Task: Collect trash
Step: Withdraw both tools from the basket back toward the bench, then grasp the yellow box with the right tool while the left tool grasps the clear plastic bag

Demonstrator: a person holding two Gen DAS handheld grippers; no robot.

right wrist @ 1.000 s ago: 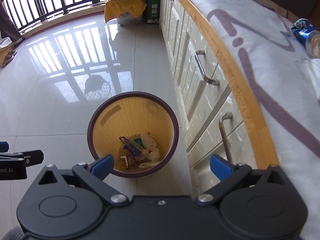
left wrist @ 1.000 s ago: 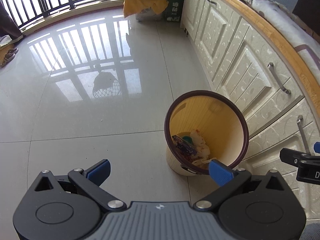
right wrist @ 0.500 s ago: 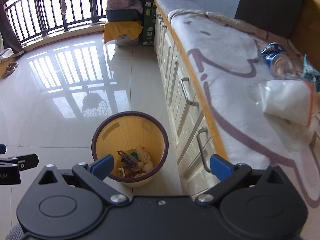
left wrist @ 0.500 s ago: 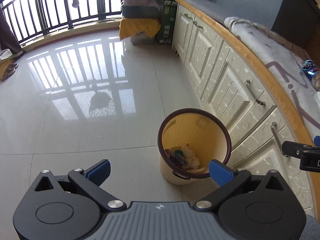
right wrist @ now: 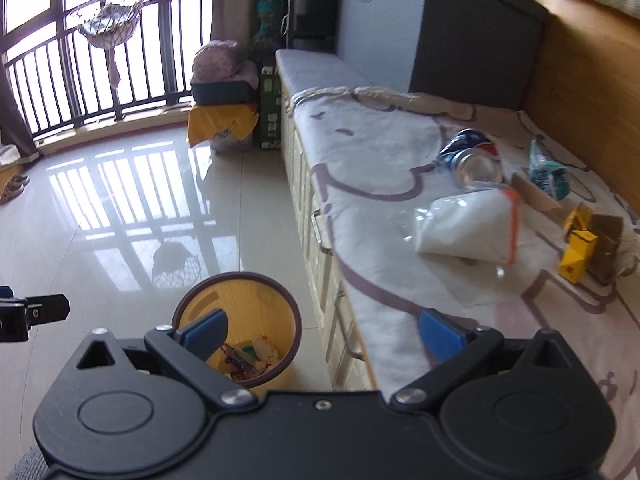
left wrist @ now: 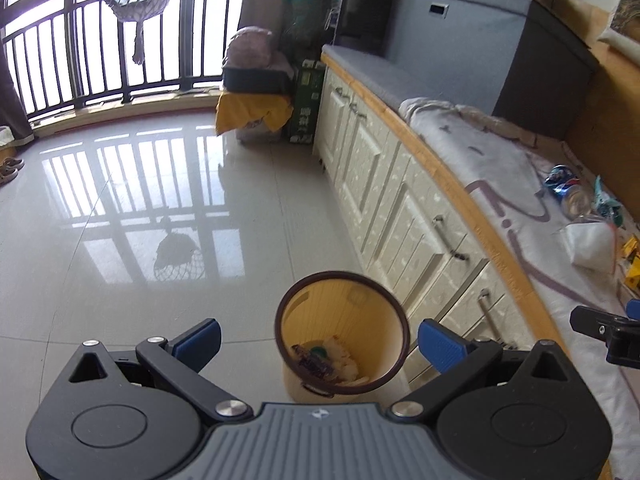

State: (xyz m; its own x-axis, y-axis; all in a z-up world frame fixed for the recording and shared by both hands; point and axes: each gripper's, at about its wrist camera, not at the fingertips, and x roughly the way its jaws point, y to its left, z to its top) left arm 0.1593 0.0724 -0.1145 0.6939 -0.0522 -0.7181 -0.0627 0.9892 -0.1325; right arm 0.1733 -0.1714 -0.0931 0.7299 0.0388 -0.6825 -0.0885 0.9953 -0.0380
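Observation:
A yellow bin with a dark rim [left wrist: 394, 312] [right wrist: 294, 312] stands on the floor by the cabinets, with wrappers and paper inside. On the cloth-covered bench lie a crushed blue can [right wrist: 472, 156] [left wrist: 564, 182], a clear bag of white stuff [right wrist: 468, 224] [left wrist: 590, 242], a green wrapper [right wrist: 546, 170], a cardboard piece [right wrist: 534, 192] and a yellow carton [right wrist: 576, 246]. My left gripper [left wrist: 318, 340] is open and empty above the bin. My right gripper [right wrist: 322, 332] is open and empty, over the bin and the bench edge.
White cabinet doors with metal handles [left wrist: 448, 236] run under the bench. A grey chest [right wrist: 400, 20] stands at the bench's far end. Boxes under a yellow cloth [left wrist: 252, 108] sit by the balcony railing [left wrist: 120, 60]. The tiled floor [left wrist: 140, 220] stretches left.
Both grippers have risen and tilted up from the bin. The bin looks smaller and lower, and the trash on the bench has come into view. Both stay open.

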